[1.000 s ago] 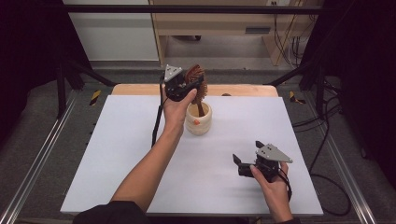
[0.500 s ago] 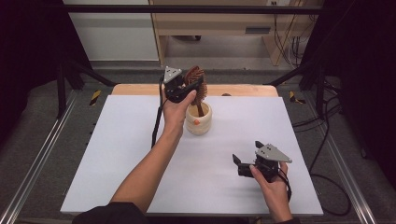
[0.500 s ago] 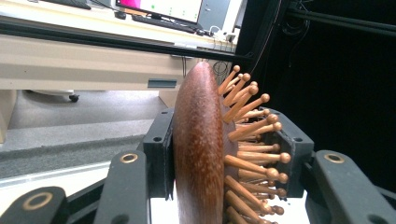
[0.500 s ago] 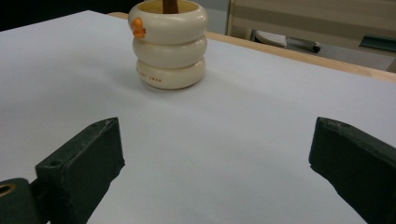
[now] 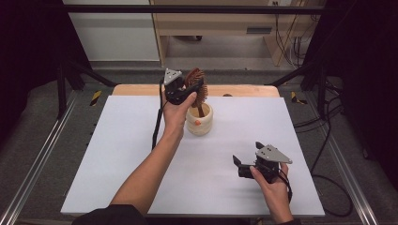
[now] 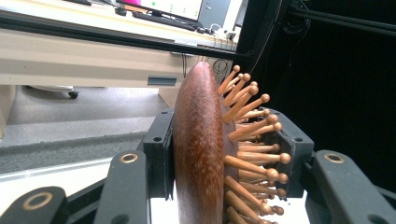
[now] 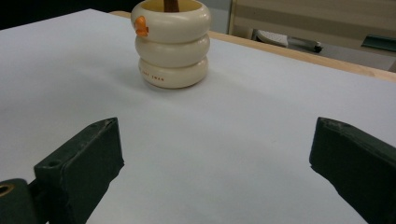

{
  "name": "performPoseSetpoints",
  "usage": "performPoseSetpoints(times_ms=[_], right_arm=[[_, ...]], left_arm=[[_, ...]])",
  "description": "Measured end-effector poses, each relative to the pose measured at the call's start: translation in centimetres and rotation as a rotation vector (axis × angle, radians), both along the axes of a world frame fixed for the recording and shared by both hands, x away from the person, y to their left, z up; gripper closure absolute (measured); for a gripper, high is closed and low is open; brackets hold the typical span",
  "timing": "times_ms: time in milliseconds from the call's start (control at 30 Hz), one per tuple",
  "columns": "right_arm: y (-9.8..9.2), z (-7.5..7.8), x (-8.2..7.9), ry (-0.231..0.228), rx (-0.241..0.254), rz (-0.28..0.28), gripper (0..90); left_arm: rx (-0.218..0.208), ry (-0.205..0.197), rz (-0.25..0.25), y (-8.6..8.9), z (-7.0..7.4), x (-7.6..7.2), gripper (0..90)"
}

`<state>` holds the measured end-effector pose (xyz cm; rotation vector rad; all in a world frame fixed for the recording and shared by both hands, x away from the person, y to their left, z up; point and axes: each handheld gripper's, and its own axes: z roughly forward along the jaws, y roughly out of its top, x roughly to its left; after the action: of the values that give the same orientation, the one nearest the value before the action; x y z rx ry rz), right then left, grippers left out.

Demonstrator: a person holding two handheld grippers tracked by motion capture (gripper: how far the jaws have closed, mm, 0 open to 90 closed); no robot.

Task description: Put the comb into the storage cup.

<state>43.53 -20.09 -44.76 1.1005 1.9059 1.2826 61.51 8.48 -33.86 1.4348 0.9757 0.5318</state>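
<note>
Right tongs (image 5: 240,165) near front-right corner of white surface (image 5: 117,154), resting low, jaws wide apart, nothing between them (pointing toward cup). Cream ribbed cup (image 5: 199,121) upright, toward far edge, about mid-width; small orange mark on its rim. Left tongs (image 5: 190,91) above cup, clamped on wooden hairbrush (image 5: 196,84) head, one jaw on smooth back, other on pins. Brush handle runs down into cup.

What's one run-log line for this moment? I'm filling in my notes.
left gripper: shut on wooden hairbrush | brush handle in cream ringed cup | right gripper: open, holding nothing, over white table
</note>
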Motion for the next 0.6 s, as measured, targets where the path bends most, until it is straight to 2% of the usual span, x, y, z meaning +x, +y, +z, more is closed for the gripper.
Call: performPoseSetpoints(times_ms=[600], right_arm=[[0.33,-0.22,0.05,0.009,-0.01,0.0,3.5]], left_arm=[[-0.015,0.018,-0.001,0.1,-0.92,-0.08,49.9]])
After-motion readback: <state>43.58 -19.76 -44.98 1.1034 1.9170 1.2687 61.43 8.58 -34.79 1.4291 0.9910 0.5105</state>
